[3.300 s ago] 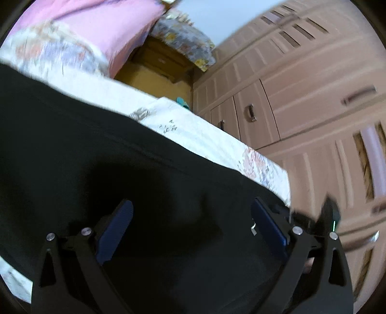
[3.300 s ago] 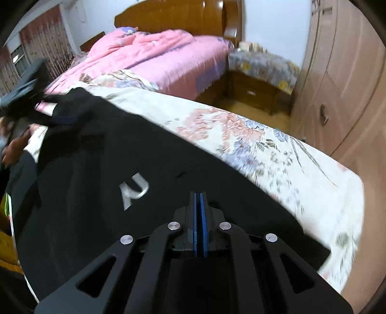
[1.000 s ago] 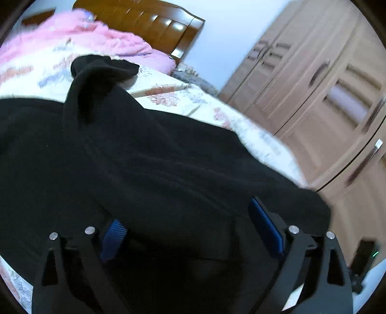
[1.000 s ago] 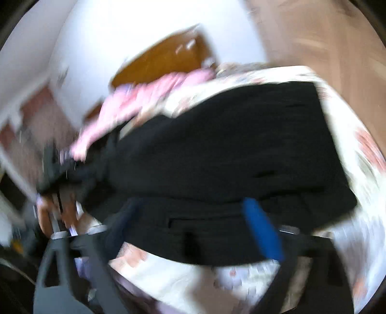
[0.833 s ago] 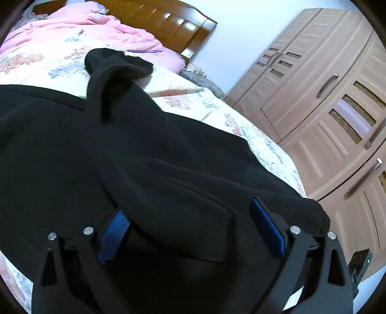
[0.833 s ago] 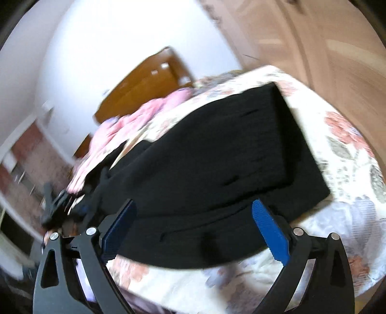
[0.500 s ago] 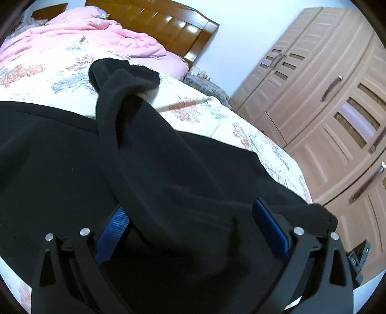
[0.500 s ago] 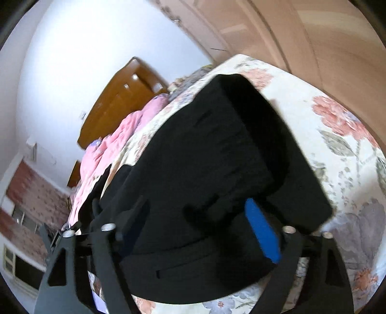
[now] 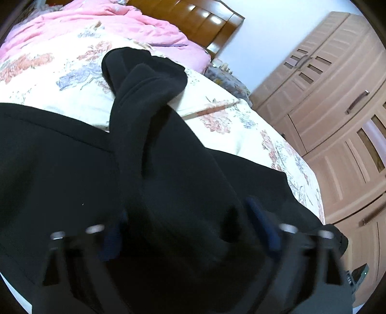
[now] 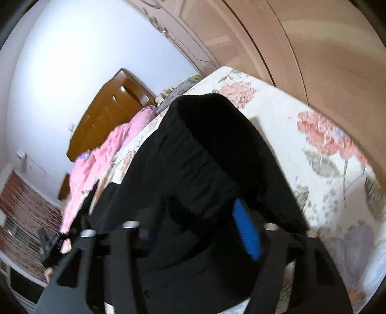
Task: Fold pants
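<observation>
The bed (image 9: 72, 79) (floral sheet) carries black pants (image 9: 168, 169) and a rumpled pink quilt (image 9: 101, 24).

The pants (image 9: 168, 174) are plain black with no print showing, and they lie on a cream bedsheet (image 9: 79, 79) patterned with coral-pink flowers, lilac-blue sprays and grey-green leaves, the largest blooms at three o'clock in the right wrist view. At eleven o'clock in the left wrist view sits a plain pink quilt (image 9: 101, 21) against a glossy reddish-brown headboard (image 9: 193, 19), with a pale pinkish-tan wardrobe (image 9: 337, 108) at two o'clock and a white wall (image 10: 72, 60). The left gripper (image 9: 190, 231) and right gripper (image 10: 193, 231) are black with blue pads (image 10: 246, 231).
</observation>
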`<state>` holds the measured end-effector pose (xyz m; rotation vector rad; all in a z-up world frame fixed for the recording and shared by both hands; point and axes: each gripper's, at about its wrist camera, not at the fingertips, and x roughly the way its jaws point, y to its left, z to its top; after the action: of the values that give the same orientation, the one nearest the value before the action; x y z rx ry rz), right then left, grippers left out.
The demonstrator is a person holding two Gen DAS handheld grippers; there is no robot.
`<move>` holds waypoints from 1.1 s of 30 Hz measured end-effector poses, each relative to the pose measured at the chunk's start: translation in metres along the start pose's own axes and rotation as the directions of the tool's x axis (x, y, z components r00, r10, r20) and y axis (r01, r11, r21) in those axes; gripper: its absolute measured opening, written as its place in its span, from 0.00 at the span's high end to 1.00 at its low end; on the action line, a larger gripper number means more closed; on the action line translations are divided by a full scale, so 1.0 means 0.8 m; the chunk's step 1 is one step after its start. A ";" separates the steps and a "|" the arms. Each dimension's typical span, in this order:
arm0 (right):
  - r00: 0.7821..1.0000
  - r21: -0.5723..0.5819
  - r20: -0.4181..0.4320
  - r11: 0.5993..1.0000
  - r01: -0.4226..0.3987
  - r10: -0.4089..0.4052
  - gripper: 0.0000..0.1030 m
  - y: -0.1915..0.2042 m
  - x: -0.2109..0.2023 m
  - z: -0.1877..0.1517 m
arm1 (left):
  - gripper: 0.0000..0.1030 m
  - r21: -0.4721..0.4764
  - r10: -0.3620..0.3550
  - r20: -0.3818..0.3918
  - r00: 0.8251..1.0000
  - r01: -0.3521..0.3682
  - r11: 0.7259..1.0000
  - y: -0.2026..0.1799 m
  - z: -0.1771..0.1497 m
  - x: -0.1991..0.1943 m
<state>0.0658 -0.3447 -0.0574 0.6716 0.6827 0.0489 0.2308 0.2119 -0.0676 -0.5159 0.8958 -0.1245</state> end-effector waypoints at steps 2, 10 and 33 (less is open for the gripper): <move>1.000 -0.023 0.009 1.000 -0.010 0.011 0.60 0.001 -0.002 0.002 | 0.77 0.047 0.038 0.017 0.999 -0.039 0.998 -0.001 0.001 -0.004; 0.988 -0.098 0.118 0.992 -0.085 0.096 0.75 0.030 -0.054 0.018 | 0.91 0.124 -0.088 0.227 0.970 0.060 0.990 -0.023 -0.009 -0.130; 0.983 0.000 0.100 0.988 0.153 -0.152 0.87 -0.037 -0.130 -0.015 | 0.88 0.103 0.025 0.104 0.994 -0.035 0.994 0.026 -0.106 -0.143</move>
<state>-0.0277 -0.3880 -0.0231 0.6084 0.6353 -0.1224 0.0915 0.2337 -0.0391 -0.4078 0.7915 -0.1156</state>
